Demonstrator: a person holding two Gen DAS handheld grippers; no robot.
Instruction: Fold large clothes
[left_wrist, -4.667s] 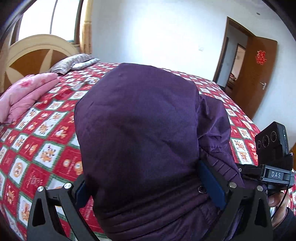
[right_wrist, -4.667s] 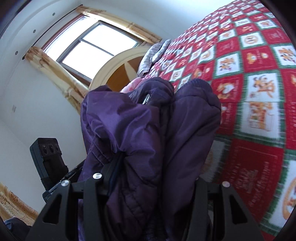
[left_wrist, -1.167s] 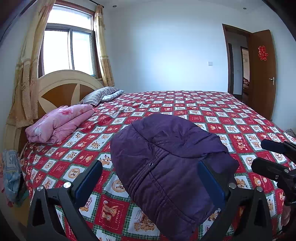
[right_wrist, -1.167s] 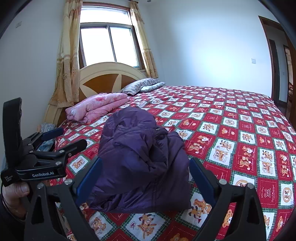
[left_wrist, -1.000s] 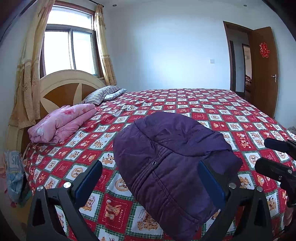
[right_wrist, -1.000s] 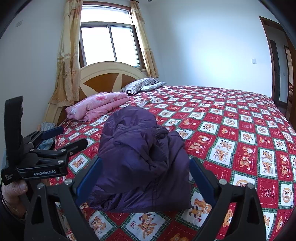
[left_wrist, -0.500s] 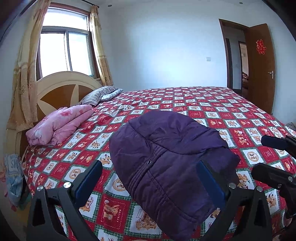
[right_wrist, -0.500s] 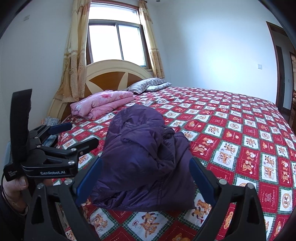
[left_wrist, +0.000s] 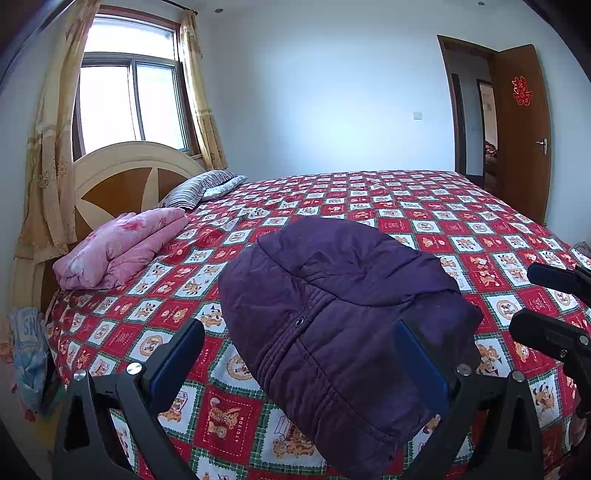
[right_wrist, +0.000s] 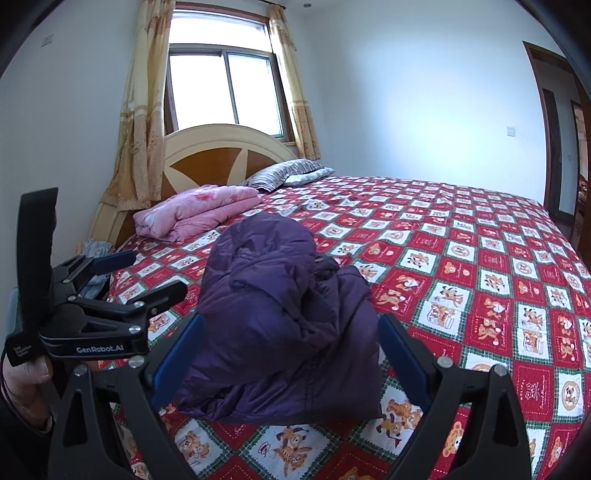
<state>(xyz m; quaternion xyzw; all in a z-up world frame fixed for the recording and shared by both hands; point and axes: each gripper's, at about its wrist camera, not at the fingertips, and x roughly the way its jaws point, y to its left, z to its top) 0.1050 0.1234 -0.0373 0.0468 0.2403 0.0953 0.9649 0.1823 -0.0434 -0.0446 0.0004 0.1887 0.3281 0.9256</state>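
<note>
A dark purple padded jacket (left_wrist: 332, 317) lies folded into a bundle on the red checked bedspread (left_wrist: 424, 206), near the bed's front edge; it also shows in the right wrist view (right_wrist: 280, 314). My left gripper (left_wrist: 299, 354) is open and empty, held back from the jacket. My right gripper (right_wrist: 288, 347) is open and empty too, also short of the bundle. The left gripper shows from the side in the right wrist view (right_wrist: 122, 277). The right gripper's fingers (left_wrist: 554, 302) show at the right edge of the left wrist view.
A folded pink quilt (left_wrist: 122, 247) lies at the bed's left side by the wooden headboard (left_wrist: 122, 181). Striped pillows (left_wrist: 199, 186) lie behind it. A window with curtains (left_wrist: 129, 107) is at the left. A brown door (left_wrist: 524, 129) stands open at the right.
Earlier both grippers were shut on the jacket and held it up close. Now it lies on the bed and both grippers are open and drawn back. Over the last second the views shifted slightly.
</note>
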